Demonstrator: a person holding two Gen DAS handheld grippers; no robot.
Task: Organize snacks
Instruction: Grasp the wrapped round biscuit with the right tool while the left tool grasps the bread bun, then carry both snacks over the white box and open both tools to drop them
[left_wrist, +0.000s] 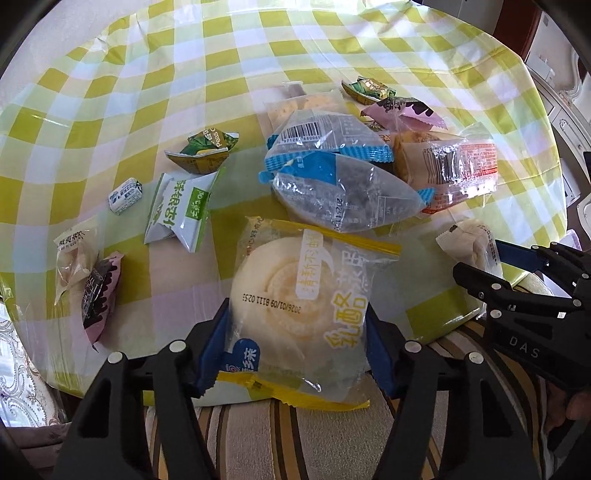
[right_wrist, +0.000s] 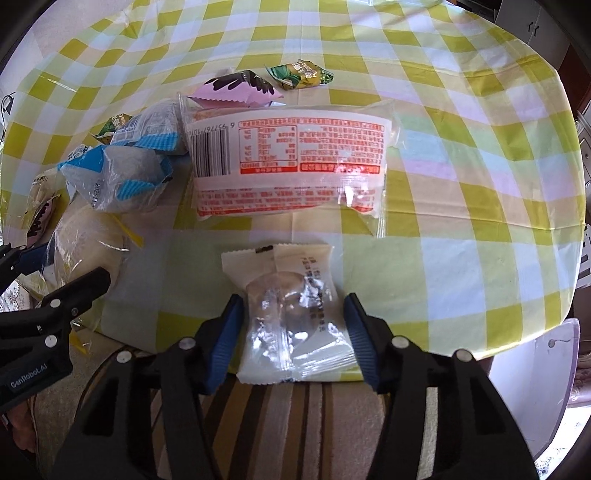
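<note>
My left gripper (left_wrist: 295, 343) is shut on a round cake in a clear wrapper with yellow edges (left_wrist: 295, 295), held at the table's near edge. My right gripper (right_wrist: 291, 336) is shut on a small cream-white wrapped pastry (right_wrist: 291, 314), also at the near edge; that gripper shows at the right of the left wrist view (left_wrist: 491, 266). The left gripper shows at the left of the right wrist view (right_wrist: 55, 295). A pile of snacks lies mid-table: two blue-and-clear packs (left_wrist: 332, 173) and an orange-printed clear pack (right_wrist: 288, 162).
The table has a yellow-green checked cloth (left_wrist: 184, 74). Small snacks lie at the left: a green-white pack (left_wrist: 177, 206), a green candy (left_wrist: 203, 151), a small white candy (left_wrist: 125, 190), a pink pack (left_wrist: 99, 295). A pink pack (right_wrist: 236, 90) and green candy (right_wrist: 299, 74) lie behind the pile.
</note>
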